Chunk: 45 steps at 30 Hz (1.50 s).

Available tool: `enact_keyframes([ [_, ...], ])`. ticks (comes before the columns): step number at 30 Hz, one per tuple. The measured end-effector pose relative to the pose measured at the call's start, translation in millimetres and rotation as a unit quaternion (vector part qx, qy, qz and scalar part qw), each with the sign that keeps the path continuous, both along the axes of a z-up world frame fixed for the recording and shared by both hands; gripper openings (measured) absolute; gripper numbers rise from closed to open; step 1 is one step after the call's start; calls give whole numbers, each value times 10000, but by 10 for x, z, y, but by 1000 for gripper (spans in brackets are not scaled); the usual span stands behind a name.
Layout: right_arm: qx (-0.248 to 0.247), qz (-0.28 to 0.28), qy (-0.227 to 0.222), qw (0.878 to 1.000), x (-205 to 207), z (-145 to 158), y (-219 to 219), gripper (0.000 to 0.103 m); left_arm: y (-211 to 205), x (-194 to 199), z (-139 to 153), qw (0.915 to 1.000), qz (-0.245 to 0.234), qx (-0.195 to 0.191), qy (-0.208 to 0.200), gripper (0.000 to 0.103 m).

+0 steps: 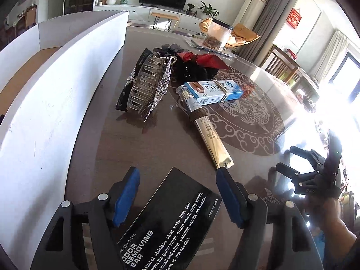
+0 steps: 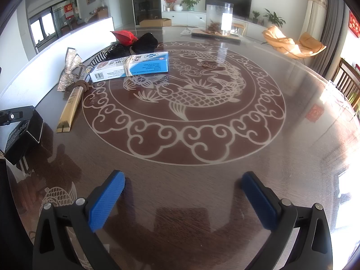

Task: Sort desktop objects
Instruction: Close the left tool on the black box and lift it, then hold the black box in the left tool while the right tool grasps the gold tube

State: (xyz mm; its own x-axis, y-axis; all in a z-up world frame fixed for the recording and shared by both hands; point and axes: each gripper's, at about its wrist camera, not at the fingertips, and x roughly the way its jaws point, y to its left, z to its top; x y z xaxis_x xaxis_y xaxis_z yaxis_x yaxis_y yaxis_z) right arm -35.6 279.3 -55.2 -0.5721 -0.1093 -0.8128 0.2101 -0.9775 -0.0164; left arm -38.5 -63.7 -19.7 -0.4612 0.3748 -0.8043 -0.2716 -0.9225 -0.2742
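The left claw (image 1: 177, 193) stands with its jaws apart, and the black box (image 1: 171, 222) printed with "ODOR REMOVING BAR" lies between its blue pads (image 1: 126, 198); neither pad presses on it, as a gap shows on each side. No earlier picture is at hand, so only this much can be said of it. The box rests flat on the glossy dark surface (image 1: 157, 148), and it serves as the landmark for the rest. Just beyond the box's far right corner lies the gold tube (image 1: 207, 132), its crimped end nearly touching the tip of the claw's right finger, its capped end pointing away; a brown hair tie is wound about its middle. Across the tube's capped end sits the blue and white medicine carton (image 1: 213, 91), bound with a rubber band. Beyond the box and a little to its left stands a rhinestone hair clip (image 1: 146, 87), and behind that a heap of black and red fabric (image 1: 198, 64). Left of the box rises the white wall of a cardboard carton (image 1: 51, 103), running close along it. Far beyond the box, at the surface's back edge, a clear jar (image 1: 217, 36) stands. To the box's right the right claw (image 2: 183, 193) hovers over bare surface with its jaws wide and nothing between them; in its own view the box (image 2: 22, 132) shows at the far left edge, well apart from it, and the carp medallion (image 2: 184, 103) lies ahead of its fingers.
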Motion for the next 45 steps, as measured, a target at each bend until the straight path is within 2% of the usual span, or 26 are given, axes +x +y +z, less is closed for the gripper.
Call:
enact_keyframes([
  [2,0,0,0,10000,-1,1,0,103,20,13,-32,9996,-97,-247,-74,77],
  [4,0,1,0,10000,0,0,0,103,64,27,-49,9991,-197,-350,-122,86],
  [6,-1,1,0,10000,-1,2,0,103,101,39,-26,9979,-210,-617,-47,91],
  [10,0,2,0,10000,-1,2,0,103,114,72,30,9944,-409,-974,-20,91],
  [15,0,2,0,10000,2,1,1,103,125,207,18,9899,-954,-1013,-264,91],
  [18,0,3,0,10000,2,3,1,103,200,266,-103,9835,-1095,-1394,-355,91],
  [20,-9,-4,2,10000,1,5,2,103,198,242,-204,9814,-926,-1587,-559,88],
  [22,-27,-54,-13,10000,-53,3,-66,103,173,233,-180,9831,-641,-1660,-437,66],
  [23,-26,22,-44,10000,-96,4,-163,103,147,228,-163,9844,-480,-1644,-409,61],
  [24,-103,178,-90,9997,-156,18,-294,103,106,221,-156,9858,-285,-1608,-399,58],
  [27,-744,744,-73,9944,-395,92,-756,103,-6,232,-147,9866,166,-1581,-374,58],
  [29,-798,1039,-42,9914,-599,95,-1133,103,-97,223,-144,9867,420,-1516,-418,58],
  [32,-821,1392,-143,9868,-871,75,-1645,91,-183,218,-139,9884,513,-1356,-455,57],
  [33,-715,1493,-143,9861,-923,74,-1783,81,-171,224,-140,9877,497,-1414,-445,57],
  [34,-536,1589,-79,9858,-946,79,-1900,64,-137,232,-144,9863,481,-1518,-429,58],
  [35,-328,1654,3,9857,-949,81,-1983,55,-114,238,-143,9853,480,-1588,-410,58],
  [36,-227,1719,66,9848,-936,80,-2017,34,-101,234,-140,9858,515,-1541,-426,58],
  [37,-258,1770,59,9839,-916,77,-2003,31,-89,235,-134,9860,554,-1513,-424,58],
  [40,-230,1705,55,9851,-780,75,-1755,31,58,229,-115,9878,508,-1427,-360,58],
  [45,-55,1091,77,9940,-423,83,-794,31,632,272,-119,9907,143,-1356,-4,58],
])
